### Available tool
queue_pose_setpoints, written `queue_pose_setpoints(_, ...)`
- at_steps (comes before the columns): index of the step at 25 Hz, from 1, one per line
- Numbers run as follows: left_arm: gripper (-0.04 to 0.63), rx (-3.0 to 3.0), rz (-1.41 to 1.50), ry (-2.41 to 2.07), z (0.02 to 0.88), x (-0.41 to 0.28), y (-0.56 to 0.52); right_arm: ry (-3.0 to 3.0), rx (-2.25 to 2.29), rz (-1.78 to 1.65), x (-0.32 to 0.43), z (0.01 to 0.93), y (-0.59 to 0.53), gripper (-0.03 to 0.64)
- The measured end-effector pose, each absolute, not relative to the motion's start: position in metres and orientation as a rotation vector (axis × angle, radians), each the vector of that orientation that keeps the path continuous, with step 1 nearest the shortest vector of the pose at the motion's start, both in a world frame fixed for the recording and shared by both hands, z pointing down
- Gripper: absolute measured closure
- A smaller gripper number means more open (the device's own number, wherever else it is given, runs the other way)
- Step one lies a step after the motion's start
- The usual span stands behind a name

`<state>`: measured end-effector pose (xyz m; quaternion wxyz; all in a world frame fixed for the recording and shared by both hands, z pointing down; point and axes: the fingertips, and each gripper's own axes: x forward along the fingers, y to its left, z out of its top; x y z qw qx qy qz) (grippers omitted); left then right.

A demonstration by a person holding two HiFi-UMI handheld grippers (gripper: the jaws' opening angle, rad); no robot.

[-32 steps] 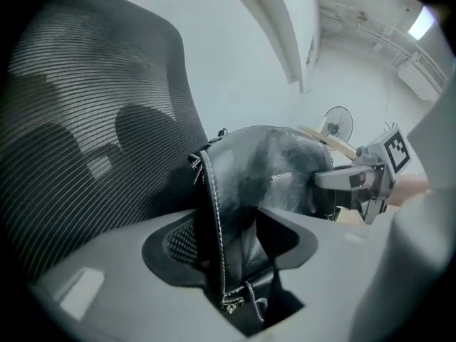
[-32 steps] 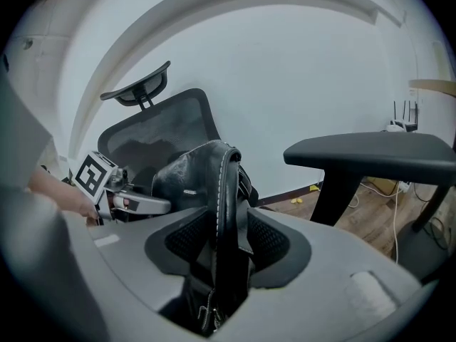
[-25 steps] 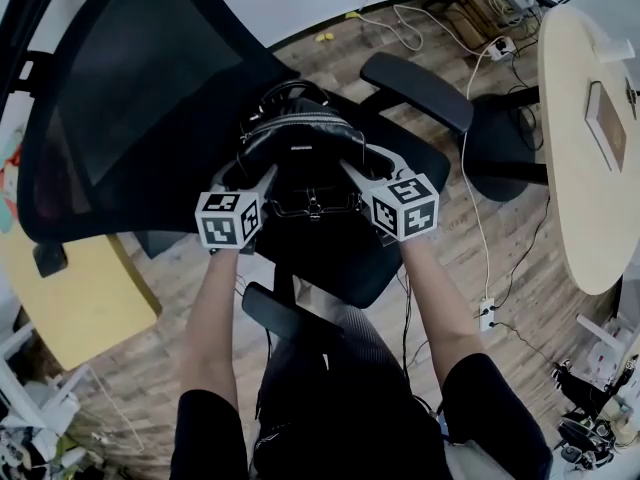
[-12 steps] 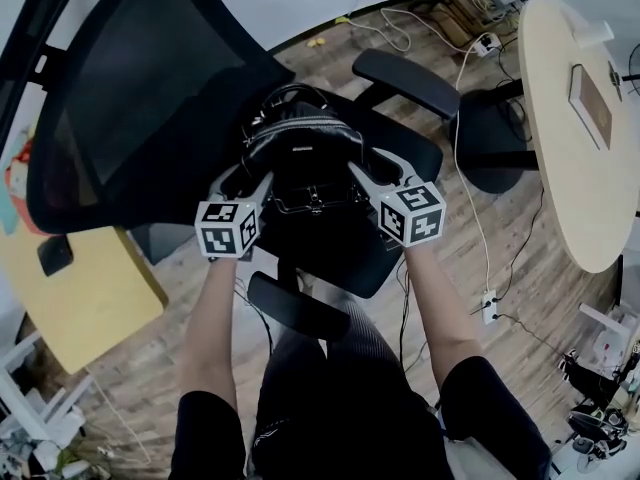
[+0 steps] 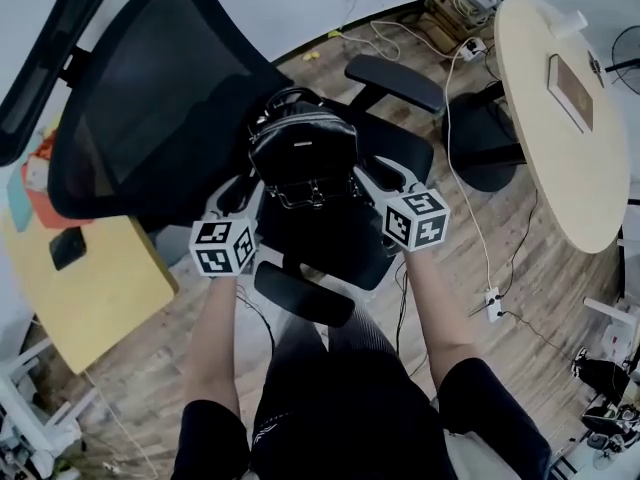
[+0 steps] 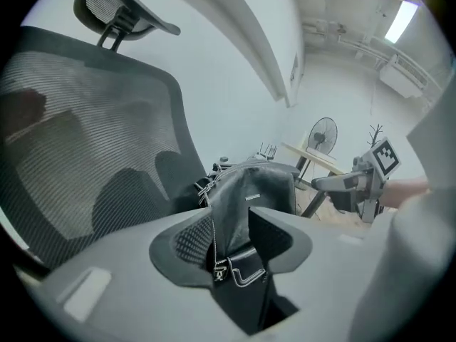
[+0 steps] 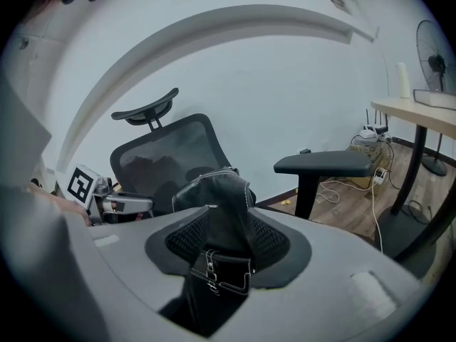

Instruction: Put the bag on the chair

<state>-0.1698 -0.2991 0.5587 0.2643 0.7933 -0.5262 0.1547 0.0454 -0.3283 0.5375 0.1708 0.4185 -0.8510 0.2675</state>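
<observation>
Both grippers have drawn back toward you since a second ago, and the black leather handbag [image 5: 302, 148] has come with them. It is spanned end to end between your left gripper [image 5: 243, 190] and your right gripper [image 5: 372, 175].

Your left fingers [image 6: 187, 244] have just been closing and are clenched on the bag's near end, with its buckled side tab [image 6: 239, 271] deep between them. Your right fingers [image 7: 274, 239] have closed a little too and are grasping the opposite end, both pads against the leather.

The office chair's seat [image 5: 335, 243] lies below your fingers and its mesh backrest [image 5: 160, 108] just beyond them, behind the bag. No view shows whether the bag's base rests on the seat or hangs just clear of it.

You seem to be at the placing step, and the bag is not yet let go. Next, settle the base squarely on the seat, leaning it on the backrest if it tips. Then release both ends together and draw the fingers outward without snagging the buckled tabs.
</observation>
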Motion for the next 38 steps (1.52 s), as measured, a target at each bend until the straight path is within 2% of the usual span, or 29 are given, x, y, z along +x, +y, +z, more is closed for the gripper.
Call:
queue_pose_setpoints(3,0.439,2.149,0.391,-1.432,0.543,-0.173,-0.287,-2.415,1.196,0.755,0.046,0.526,-0.318,0.460)
queue_pose_setpoints(6,0.502,2.154,0.348,-1.452,0.525,-0.176,-0.273,-2.406,1.213,0.753,0.045,0.516,-0.307,0.476)
queue_pose_setpoints(13,0.578,2.176,0.306,-1.455,0.493,-0.175,-0.244,-2.395,1.242,0.745,0.046,0.494,-0.281,0.529)
queue_pose_setpoints(21,0.578,2.186,0.260,-1.455,0.469,-0.175,-0.235,-2.386,1.302,0.738,0.054,0.474,-0.271,0.614)
queue_pose_setpoints(38,0.580,2.129,0.360,-1.464,0.468,-0.174,-0.221,-2.359,1.245,0.769,0.043,0.461,-0.254,0.615)
